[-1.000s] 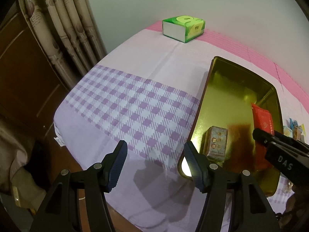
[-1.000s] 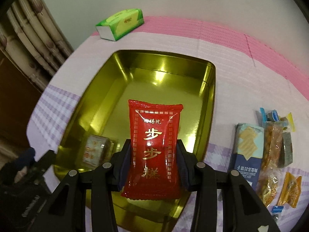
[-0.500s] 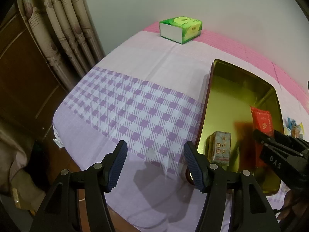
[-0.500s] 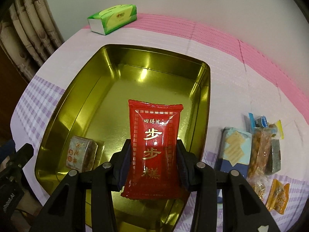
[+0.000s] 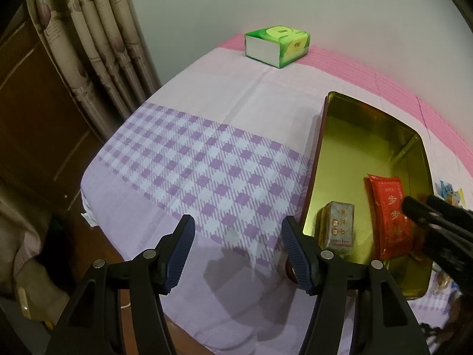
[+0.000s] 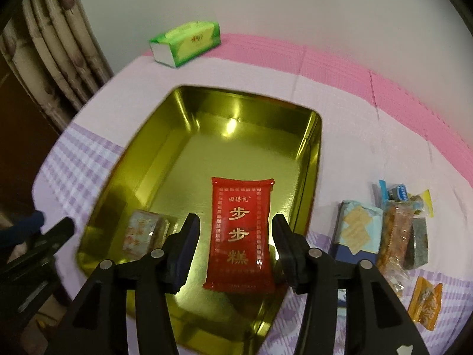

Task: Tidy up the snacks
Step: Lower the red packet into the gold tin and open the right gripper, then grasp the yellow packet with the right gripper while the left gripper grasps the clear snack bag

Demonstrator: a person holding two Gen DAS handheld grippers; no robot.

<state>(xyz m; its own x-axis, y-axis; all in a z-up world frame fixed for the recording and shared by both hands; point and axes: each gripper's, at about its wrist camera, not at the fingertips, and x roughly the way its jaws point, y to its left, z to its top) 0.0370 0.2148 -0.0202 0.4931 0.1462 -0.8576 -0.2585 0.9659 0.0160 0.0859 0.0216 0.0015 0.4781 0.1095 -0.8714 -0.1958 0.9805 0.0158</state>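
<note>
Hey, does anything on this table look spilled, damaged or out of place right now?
Nothing looks spilled or damaged. The red packet and a small box lie flat in the gold tin. The one untidy spot is the pile of snacks overlapping loosely on the cloth right of the tin, not yet sorted.

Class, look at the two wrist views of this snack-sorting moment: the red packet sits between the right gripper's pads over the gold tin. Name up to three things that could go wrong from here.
1. The right gripper is opening around the red packet; lifting away carelessly might snag it.
2. The left gripper hovers open by the tin's rim and could knock it.
3. The remaining snacks lie crowded together, so the next grab may catch two.
</note>
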